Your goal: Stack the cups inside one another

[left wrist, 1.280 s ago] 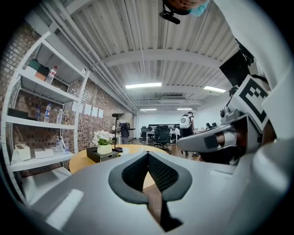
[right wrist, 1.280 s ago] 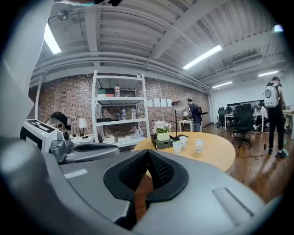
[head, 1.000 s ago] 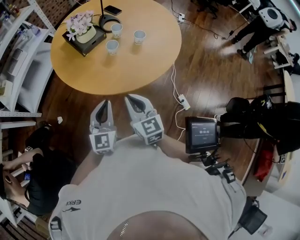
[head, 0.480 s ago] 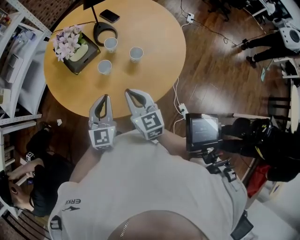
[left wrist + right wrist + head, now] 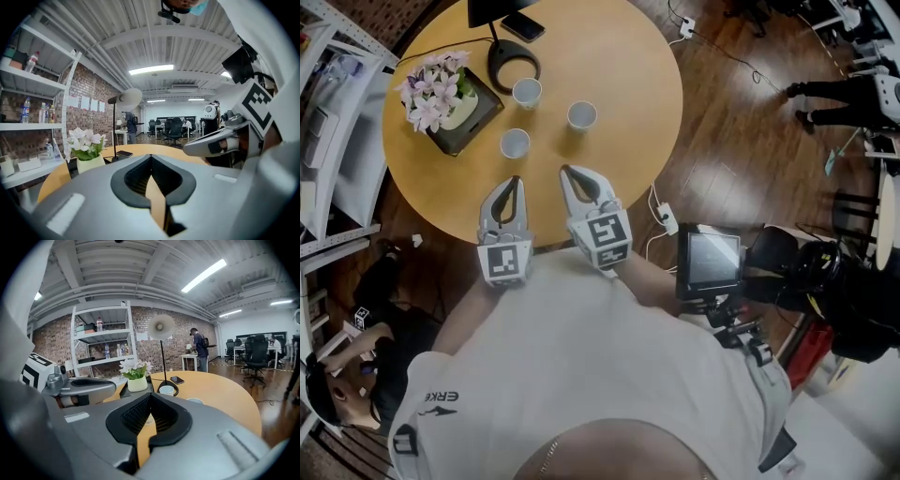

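Three white cups stand apart and upright on the round wooden table (image 5: pixel 619 56): one (image 5: pixel 527 92) by the lamp base, one (image 5: pixel 581 115) to its right, one (image 5: pixel 515 142) nearest me. My left gripper (image 5: pixel 513 180) is shut and empty, its tip over the table's near edge just short of the nearest cup. Beside it my right gripper (image 5: pixel 566 172) is also shut and empty, below the right cup. The right gripper view shows two cups (image 5: pixel 167 390) (image 5: pixel 196 401) beyond the shut right gripper (image 5: pixel 150 394). The left gripper (image 5: pixel 151 157) body hides the cups in its own view.
A pot of white flowers (image 5: pixel 441 94) on a dark tray, a lamp base (image 5: pixel 514 66) and a phone (image 5: pixel 523 26) sit at the table's far left. Metal shelving (image 5: pixel 328 178) stands left. A monitor on a stand (image 5: pixel 710 262) and a power strip (image 5: pixel 667 218) are right.
Both grippers have moved forward side by side from over the floor to the table's near edge. The cups now lie much closer to their tips. Both jaws stayed shut.
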### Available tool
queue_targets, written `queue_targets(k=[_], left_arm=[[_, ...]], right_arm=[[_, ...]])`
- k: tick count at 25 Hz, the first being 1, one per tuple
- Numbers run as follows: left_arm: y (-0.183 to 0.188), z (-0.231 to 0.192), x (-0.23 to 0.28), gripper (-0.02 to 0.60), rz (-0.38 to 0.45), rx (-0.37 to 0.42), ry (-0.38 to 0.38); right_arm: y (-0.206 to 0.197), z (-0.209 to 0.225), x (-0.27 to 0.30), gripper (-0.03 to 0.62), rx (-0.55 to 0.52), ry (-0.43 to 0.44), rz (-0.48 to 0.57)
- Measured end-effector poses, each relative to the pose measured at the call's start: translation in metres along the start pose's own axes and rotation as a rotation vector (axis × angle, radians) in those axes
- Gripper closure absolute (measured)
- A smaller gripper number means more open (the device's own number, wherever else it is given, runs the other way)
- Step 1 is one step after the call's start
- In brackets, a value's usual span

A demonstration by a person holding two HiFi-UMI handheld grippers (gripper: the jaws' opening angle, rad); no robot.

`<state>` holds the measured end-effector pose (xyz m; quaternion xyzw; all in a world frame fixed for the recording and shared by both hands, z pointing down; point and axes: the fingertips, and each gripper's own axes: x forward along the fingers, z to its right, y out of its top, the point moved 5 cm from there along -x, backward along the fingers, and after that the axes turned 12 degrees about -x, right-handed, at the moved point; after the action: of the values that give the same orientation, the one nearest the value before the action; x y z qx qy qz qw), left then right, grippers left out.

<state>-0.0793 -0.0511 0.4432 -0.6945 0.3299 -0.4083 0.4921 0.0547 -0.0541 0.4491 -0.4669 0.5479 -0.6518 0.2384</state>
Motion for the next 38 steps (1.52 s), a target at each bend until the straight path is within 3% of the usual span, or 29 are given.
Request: queue_targets(k=[9, 14, 20, 29, 38], left_arm=[[-0.012, -0.008, 0.047, 0.58, -0.061, -0.012, -0.066], [-0.046, -0.009, 0.077, 0.58, -0.106, -0.018, -0.064], [-0.089, 0.004, 0.105, 0.58, -0.247, -0.045, -0.079], [-0.116, 0.021, 0.143, 0.58, -0.33, -0.07, -0.094], [-0.132, 0.008, 0.15, 0.58, -0.35, -0.08, -0.059]], right_arm=[[-0.014, 0.027, 0.037, 0.58, -0.018, -0.066, -0.069], [-0.044, 0.05, 0.059, 0.58, 0.002, -0.074, -0.13], [-0.088, 0.07, 0.071, 0.58, 0.031, -0.054, -0.229], [-0.126, 0.098, 0.089, 0.573, -0.007, -0.052, -0.315], [-0.147, 0.104, 0.126, 0.31, -0.079, -0.01, -0.381]])
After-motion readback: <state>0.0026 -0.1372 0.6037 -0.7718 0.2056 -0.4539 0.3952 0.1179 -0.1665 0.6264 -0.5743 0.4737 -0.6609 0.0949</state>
